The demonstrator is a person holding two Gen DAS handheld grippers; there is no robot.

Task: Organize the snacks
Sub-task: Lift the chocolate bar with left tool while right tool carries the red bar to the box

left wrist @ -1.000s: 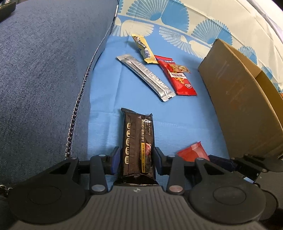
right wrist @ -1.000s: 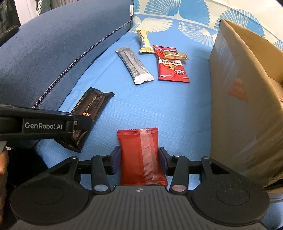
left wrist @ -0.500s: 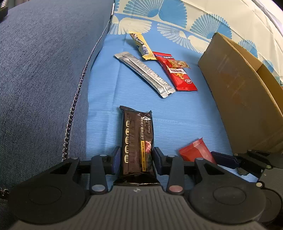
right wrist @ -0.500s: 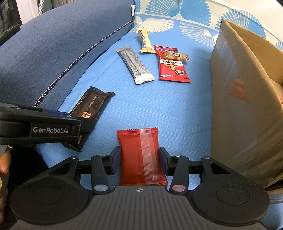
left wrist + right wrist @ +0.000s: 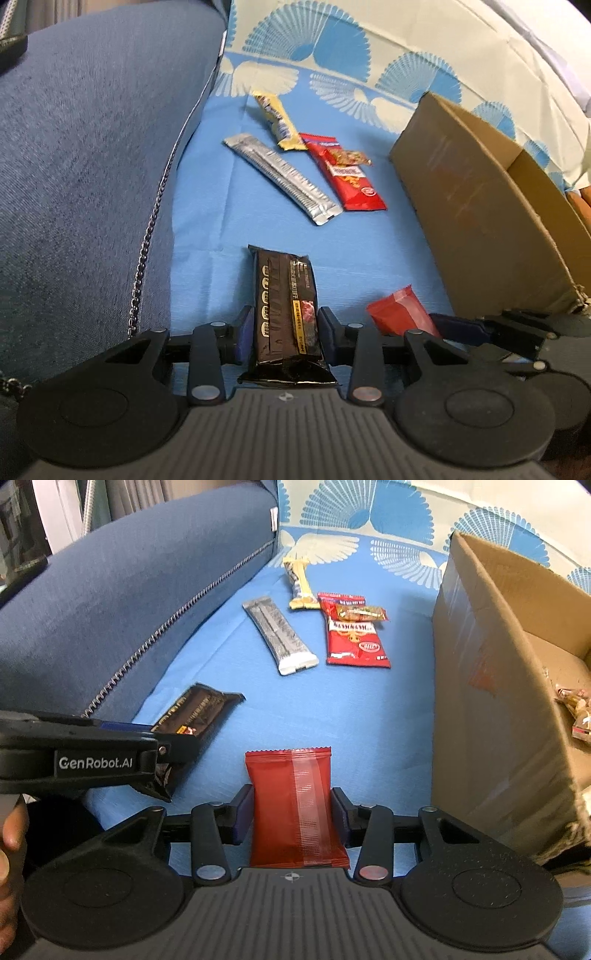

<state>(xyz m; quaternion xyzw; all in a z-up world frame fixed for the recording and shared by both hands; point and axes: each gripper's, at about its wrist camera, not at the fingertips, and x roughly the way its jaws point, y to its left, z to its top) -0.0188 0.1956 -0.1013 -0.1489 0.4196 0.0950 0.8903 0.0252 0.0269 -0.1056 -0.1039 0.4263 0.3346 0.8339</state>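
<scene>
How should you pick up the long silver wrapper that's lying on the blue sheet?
Grip the long silver foil snack stick across its narrow width near the middle, coming straight down from above with the gripper turned to match its slant. It lies flat and thin on the blue sheet, so only its long side edges offer a hold. Its far end sits close to the yellow wrapped bar, so stay midway.

A home: blue sofa arm (image 5: 140, 602), fan-patterned cover (image 5: 332, 48) (cardboard box (image 5: 498, 686) alongside)

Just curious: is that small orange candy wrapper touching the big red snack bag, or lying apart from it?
Touching. In the right wrist view the small candy wrapper lies across the top of the red snack bag, overlapping it with no blue cover showing between.
</scene>
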